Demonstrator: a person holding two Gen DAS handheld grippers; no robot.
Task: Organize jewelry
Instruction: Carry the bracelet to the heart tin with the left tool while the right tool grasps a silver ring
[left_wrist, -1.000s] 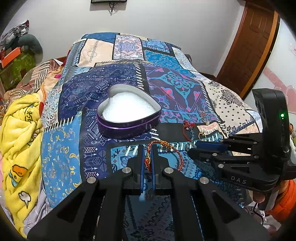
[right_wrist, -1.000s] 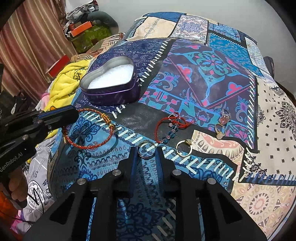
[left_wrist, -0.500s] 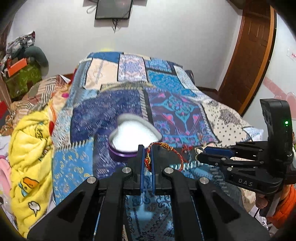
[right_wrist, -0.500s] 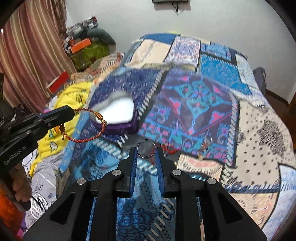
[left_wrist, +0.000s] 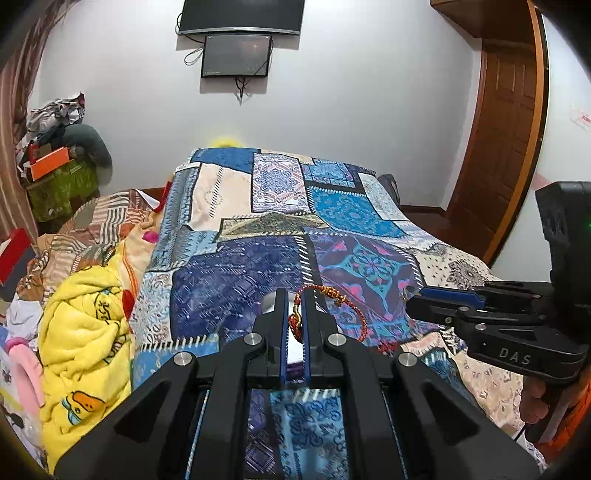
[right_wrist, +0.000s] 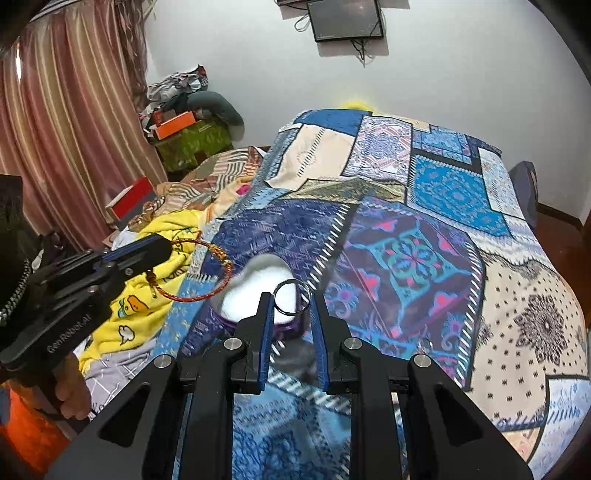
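A bed covered in a blue patchwork-print quilt fills both views. On it sits a purple heart-shaped tin with white lining, partly hidden behind both tools. The left gripper has its jaws pinching a red and gold braided thread bracelet, held above the quilt. The right gripper has its jaws holding a thin silver metal ring upright just over the tin.

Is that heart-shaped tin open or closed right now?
Open: the heart-shaped tin has no lid on, and its white lining shows from above. Nothing visibly lies inside.
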